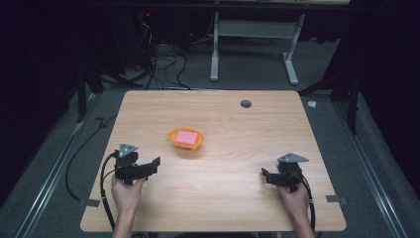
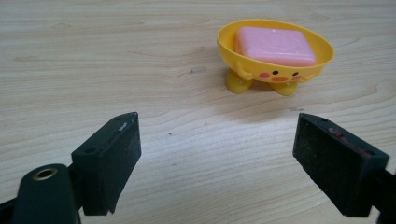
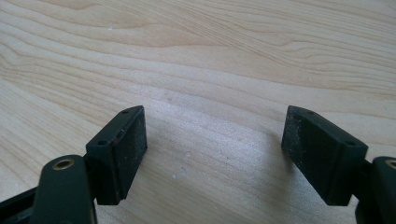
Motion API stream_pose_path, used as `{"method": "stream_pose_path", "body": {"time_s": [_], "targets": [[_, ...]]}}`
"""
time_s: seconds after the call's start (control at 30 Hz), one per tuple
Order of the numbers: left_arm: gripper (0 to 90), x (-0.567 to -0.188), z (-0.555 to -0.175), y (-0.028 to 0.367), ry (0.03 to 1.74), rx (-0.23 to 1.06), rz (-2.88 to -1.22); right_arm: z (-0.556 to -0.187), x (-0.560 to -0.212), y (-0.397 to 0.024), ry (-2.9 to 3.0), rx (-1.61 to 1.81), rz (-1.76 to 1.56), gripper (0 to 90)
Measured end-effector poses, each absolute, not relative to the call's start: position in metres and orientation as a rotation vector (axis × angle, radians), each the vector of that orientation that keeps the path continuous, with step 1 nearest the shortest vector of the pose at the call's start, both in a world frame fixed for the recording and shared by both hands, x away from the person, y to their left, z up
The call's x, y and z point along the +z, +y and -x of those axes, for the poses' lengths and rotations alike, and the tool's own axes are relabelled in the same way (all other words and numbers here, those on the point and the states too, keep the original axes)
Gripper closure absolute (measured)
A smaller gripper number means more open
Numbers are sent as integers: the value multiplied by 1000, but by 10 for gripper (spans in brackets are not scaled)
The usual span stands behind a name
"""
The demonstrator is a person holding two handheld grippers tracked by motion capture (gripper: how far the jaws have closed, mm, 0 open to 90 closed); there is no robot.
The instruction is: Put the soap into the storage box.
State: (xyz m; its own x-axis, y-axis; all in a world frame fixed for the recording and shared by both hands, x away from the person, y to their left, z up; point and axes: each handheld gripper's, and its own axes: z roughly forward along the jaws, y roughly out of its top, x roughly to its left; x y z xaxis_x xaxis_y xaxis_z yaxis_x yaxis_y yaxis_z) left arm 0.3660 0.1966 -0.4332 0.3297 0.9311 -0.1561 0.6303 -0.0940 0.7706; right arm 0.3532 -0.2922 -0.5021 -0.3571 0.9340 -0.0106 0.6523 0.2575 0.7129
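soap (image 1: 186,137), pink, lies in a yellow dish (image 1: 174,141) mid-table, its long axis roughly along the table's width. left gripper (image 1: 151,165), jaws wide and empty, is nearer, dish ahead and slightly right. right gripper (image 1: 266,176), jaws wide, waits near the right edge.

Left gripper view: dish (image 2: 275,51) hides its own back feet, front two show. Soap (image 2: 274,45) underside sunk in the dish, can't see it. Both jaws cut off by bottom edge, right one also by right edge. Right gripper view: jaws cut at bottom edge too; desk (image 3: 210,60) grain goes soft toward the top. High view: person's forearms cut by bottom edge; left hand (image 1: 127,194) wraps the grip, fingers hidden behind it. Dish face too small to make out there. Room behind the desk too dark to tell, cables (image 1: 158,64) a tangle.
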Motion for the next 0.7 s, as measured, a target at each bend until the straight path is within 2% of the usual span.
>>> {"method": "stream_pose_path", "body": {"time_s": [0.7], "targets": [[162,-456,-356,204,1409,447,-1790,-353,-502,-292,2101,871,-1439,228]]}}
